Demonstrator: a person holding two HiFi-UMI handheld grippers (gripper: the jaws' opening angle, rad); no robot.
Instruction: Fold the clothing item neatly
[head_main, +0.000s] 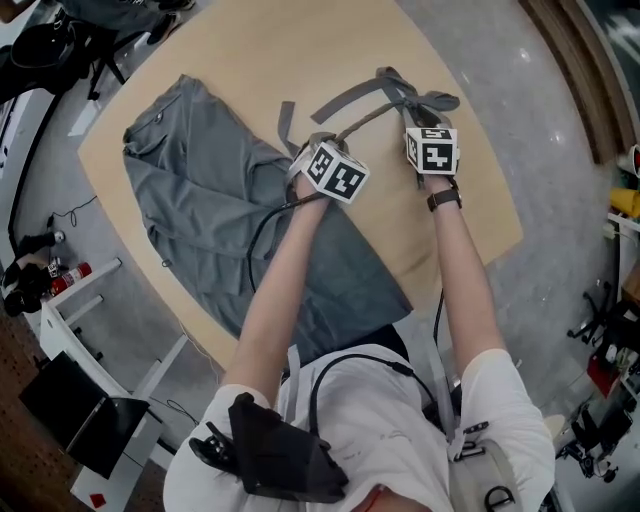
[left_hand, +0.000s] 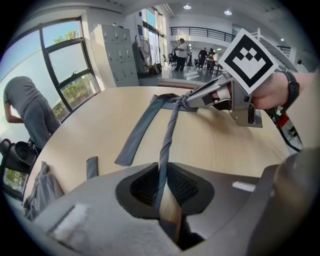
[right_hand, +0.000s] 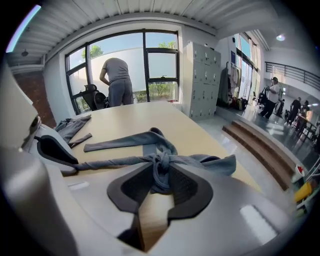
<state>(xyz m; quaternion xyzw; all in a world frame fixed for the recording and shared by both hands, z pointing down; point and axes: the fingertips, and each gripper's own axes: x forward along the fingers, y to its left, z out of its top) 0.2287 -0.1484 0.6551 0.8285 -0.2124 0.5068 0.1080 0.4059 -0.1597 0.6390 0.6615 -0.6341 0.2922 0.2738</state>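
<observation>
Garment position: it lies spread on the table to your left and reaches the near edge in front of you. Its ties run out over the bare wood to your right and meet in a knot.

Left gripper: you hold it tilted steeply down, at the garment's right edge. Its jaws stand narrowly apart. A twisted tie passes between the pads and lies against one of them, with bare wood showing in the gap beside it. The pads do not clamp it. This tie runs straight from the jaws to the knot.

Right gripper: you hold it near the left one, farther right. Its jaws grip the knot, which fills the gap and touches both pads. A flat tie lies on the wood beyond the knot, and a loose end trails to the right.

A person bends over by the window beyond the table.
</observation>
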